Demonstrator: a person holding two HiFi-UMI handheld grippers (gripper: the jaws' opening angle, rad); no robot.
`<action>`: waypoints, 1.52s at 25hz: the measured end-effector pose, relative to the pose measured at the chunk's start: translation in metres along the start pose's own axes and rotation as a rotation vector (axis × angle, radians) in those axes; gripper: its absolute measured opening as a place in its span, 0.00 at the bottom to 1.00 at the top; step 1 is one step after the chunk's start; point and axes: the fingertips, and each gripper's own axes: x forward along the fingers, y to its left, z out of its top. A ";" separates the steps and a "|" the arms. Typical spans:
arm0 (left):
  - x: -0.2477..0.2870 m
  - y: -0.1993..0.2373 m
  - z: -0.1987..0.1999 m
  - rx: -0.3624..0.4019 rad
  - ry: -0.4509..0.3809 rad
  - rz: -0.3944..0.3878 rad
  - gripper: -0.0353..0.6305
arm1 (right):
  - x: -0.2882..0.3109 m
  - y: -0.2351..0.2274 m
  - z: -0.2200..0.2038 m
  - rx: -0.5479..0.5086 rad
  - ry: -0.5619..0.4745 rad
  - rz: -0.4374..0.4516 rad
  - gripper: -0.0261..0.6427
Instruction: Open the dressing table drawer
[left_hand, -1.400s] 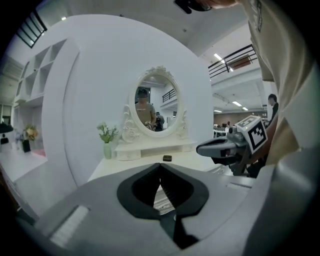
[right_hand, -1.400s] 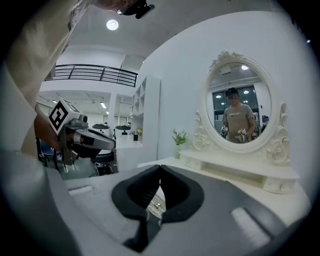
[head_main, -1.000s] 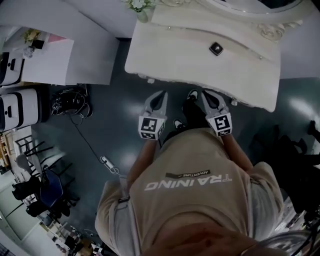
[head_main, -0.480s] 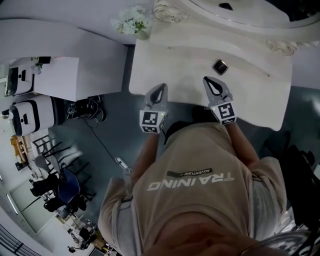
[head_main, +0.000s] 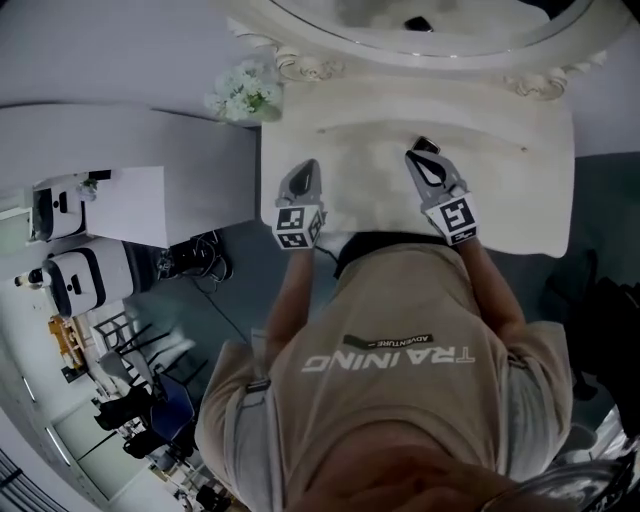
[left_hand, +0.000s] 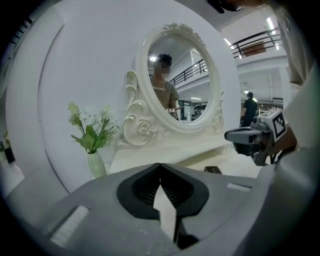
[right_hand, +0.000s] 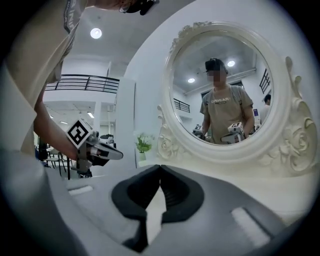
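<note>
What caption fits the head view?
Left gripper and right gripper, both shut, above the cream dressing table by its mirror.

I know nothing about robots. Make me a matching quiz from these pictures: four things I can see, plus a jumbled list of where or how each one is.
Things:
1 flower vase
2 mirror
3 small dark object
4 left gripper

Places or states:
A lying flat on the dressing table
B jaws shut, nothing between them
C standing upright along the table's back
D at the table's left rear corner

Pairs: 1-D, 2-C, 3-A, 4-B
</note>
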 end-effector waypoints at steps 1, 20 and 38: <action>0.008 0.002 -0.003 -0.004 0.004 0.003 0.06 | -0.003 -0.003 0.003 0.002 -0.004 -0.005 0.04; 0.112 0.055 -0.075 -0.106 0.200 0.072 0.24 | -0.030 0.019 0.037 0.067 0.044 -0.201 0.05; 0.112 0.051 -0.088 -0.091 0.216 0.044 0.20 | -0.052 0.037 0.030 0.099 0.068 -0.364 0.04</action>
